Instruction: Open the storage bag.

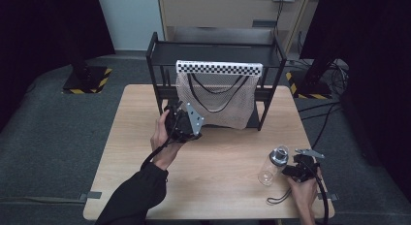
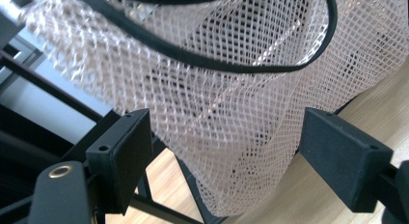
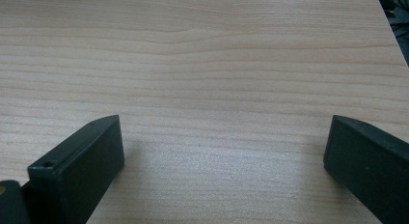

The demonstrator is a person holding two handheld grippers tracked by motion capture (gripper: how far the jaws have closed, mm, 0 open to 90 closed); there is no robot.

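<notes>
Standing on: the table (image 1: 218,162), a black rack (image 1: 160,65) at its far edge.
Mesh bag (image 1: 213,101): hangs from the rack under a checkered bar (image 1: 219,67), black handles looped across it; it sits just ahead of the left fingers, filling the space between them, not pinched.
Left gripper (image 1: 170,119): fingers (image 2: 123,151) spread wide, nothing clamped.
Right gripper (image 1: 291,170): fingers (image 3: 82,161) wide apart over bare wood.
Bottle (image 1: 274,164): clear, lying just beside the right fingers.
</notes>
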